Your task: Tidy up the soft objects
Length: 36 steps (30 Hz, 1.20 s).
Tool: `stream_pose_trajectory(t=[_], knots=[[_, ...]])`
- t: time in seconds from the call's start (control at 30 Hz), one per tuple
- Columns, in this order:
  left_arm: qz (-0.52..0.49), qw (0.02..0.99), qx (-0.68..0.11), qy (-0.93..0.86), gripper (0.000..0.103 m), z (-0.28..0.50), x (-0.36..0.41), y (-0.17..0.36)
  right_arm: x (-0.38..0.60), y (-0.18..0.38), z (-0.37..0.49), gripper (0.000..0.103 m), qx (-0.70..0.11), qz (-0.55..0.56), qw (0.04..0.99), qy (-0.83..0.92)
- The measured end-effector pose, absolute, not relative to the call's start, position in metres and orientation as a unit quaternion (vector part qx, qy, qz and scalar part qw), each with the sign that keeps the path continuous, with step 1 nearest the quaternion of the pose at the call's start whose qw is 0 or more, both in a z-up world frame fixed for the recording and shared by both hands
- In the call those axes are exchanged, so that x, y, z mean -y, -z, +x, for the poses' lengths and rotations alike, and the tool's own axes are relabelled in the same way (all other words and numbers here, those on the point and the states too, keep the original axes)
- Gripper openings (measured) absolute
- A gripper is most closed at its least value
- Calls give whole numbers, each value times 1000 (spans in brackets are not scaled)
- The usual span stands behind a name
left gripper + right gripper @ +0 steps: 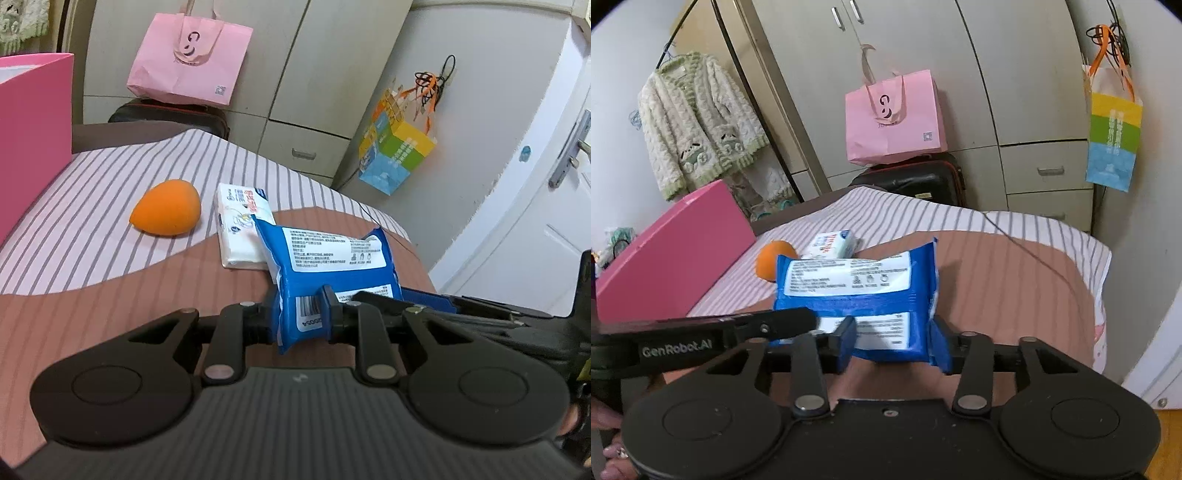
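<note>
Both grippers pinch the same blue wipes pack [325,258]: left gripper [301,317] squeezed narrow on one end, right gripper [894,341] clamped wider across the other.

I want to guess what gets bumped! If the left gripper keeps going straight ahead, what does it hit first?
The left gripper already pinches the blue wipes pack. Straight ahead, that pack would probably push into the white tissue pack first. The orange sponge sits off to the left. Depth is hard to judge.

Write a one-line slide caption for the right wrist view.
Right hand-held gripper clamps a blue wet-wipes pack above the striped bed.
</note>
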<state>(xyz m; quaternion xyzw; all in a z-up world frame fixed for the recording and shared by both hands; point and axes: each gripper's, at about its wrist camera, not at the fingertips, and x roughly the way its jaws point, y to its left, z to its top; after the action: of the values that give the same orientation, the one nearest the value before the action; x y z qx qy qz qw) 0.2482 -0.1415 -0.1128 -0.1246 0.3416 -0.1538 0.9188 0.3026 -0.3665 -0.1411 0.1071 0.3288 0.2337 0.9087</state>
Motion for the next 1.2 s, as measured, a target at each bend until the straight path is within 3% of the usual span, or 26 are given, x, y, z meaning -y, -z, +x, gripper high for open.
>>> stream_pose_trajectory(t=[0.23, 0.47, 0.87, 1.2], knots=[[-145, 893, -377, 202, 20, 239, 126, 107, 360, 136, 273, 72, -309, 94, 916, -237], [-87, 885, -399, 222, 22, 217, 121, 93, 344, 122, 236, 83, -312, 77, 916, -240], [-88, 850, -435, 284, 22, 161, 71, 84, 308, 108, 175, 86, -350, 62, 902, -245], [-79, 849, -429, 297, 22, 123, 31, 62, 270, 81, 131, 86, -335, 17, 906, -259]])
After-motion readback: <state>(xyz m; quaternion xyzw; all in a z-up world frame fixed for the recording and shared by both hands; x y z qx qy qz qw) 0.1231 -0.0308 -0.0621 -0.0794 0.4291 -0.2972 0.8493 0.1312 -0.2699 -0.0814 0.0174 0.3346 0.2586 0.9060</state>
